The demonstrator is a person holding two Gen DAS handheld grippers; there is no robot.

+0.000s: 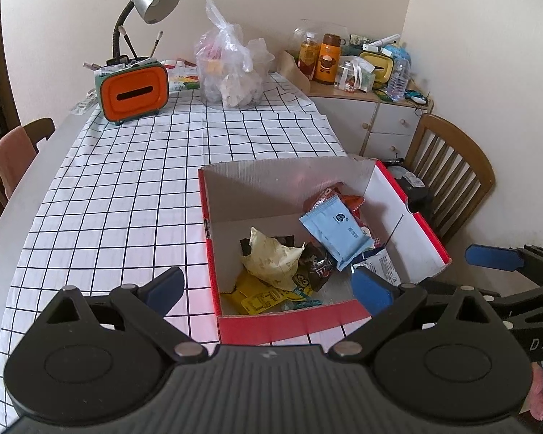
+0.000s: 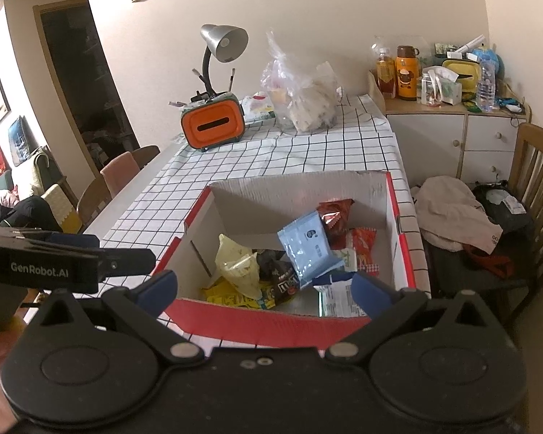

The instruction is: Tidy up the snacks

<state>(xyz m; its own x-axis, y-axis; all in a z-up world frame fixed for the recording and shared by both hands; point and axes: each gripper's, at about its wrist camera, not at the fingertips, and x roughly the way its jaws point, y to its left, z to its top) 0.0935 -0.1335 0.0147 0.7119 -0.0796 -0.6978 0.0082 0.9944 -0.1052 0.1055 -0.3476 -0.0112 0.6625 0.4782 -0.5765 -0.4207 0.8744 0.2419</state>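
Observation:
A red cardboard box (image 1: 282, 325) (image 2: 257, 325) with a white inside stands on the checked tablecloth. It holds several snack packets: a light blue packet (image 1: 335, 233) (image 2: 306, 249) leaning on red packets (image 2: 335, 217), a pale yellow bag (image 1: 273, 258) (image 2: 237, 266), a brown M&M's bag (image 1: 316, 264) (image 2: 284, 282) and a yellow packet (image 1: 268, 298). My left gripper (image 1: 268, 287) is open and empty, above the box's near edge. My right gripper (image 2: 264, 285) is open and empty, also above the near edge.
An orange tissue holder (image 1: 134, 90) (image 2: 213, 124), a desk lamp (image 1: 152, 0) and a clear plastic bag of snacks (image 1: 230, 76) (image 2: 300, 101) stand at the table's far end. A cluttered white cabinet (image 1: 380, 119) and a wooden chair (image 1: 449, 177) are to the right.

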